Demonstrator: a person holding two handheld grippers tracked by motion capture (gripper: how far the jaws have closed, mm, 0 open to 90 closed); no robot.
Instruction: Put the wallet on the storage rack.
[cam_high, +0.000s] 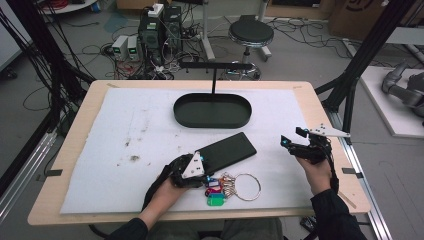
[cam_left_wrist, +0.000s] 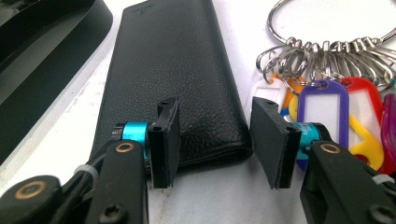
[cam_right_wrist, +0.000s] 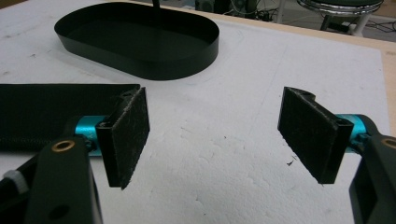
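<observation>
Left tongs (cam_left_wrist: 215, 140) open, jaws straddling the near short end of the black wallet (cam_left_wrist: 173, 74), lower centre of the high view. Wallet's long axis runs away from the tongs toward the oval tray (cam_high: 212, 111). Right tongs (cam_right_wrist: 224, 140) open, empty, well apart at right.

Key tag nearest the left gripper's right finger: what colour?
Purple key tag, clearest in the left gripper view.

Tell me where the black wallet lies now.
In the high view, the black wallet lies mid-table, between the oval tray and the key ring, beside the left gripper.
</observation>
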